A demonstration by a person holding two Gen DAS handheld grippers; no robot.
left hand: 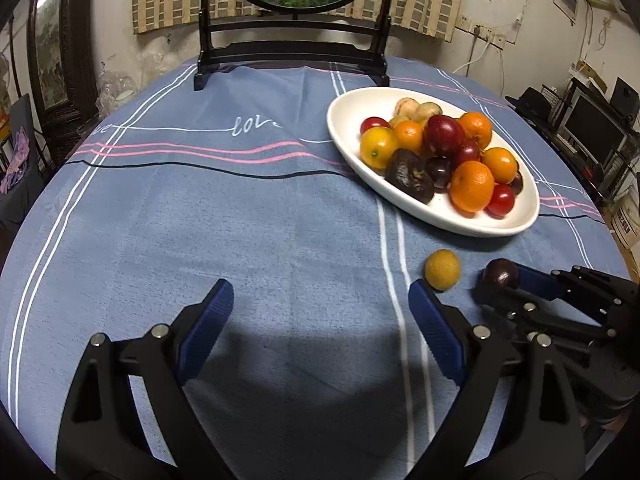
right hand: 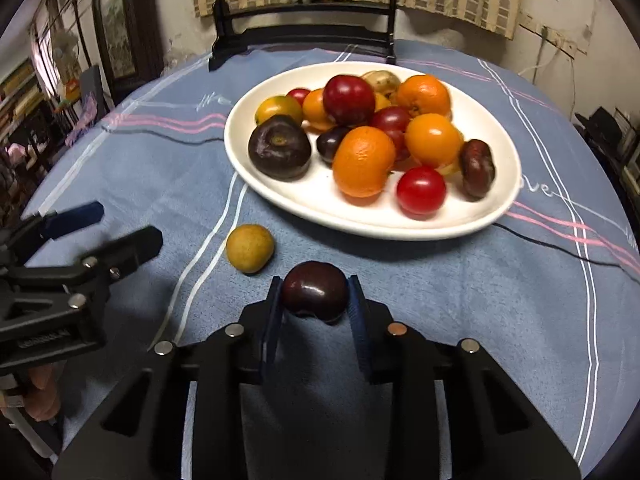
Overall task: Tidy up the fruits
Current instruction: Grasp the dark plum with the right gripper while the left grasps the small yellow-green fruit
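Because two fruits lie loose on the blue cloth-covered table [right hand: 500, 300], short of the dish, both tongs point down at them. The right gripper [right hand: 314, 300] is clamped on a glossy dark plum [right hand: 314, 294], its ribbed blue pads pressing each side, apparently ready to lift it. The left gripper [left hand: 320, 304] gapes wide with nothing in it; a matte, round yellow fruit [left hand: 442, 270] sits just beyond its right fingertip. Ahead of both tongs, a smooth white oval plate [right hand: 304, 200] holds piled oranges, tomatoes and plums.

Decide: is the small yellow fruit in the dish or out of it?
Out. The yellow fruit lies on the tablecloth in front of the white dish, apart from its rim.
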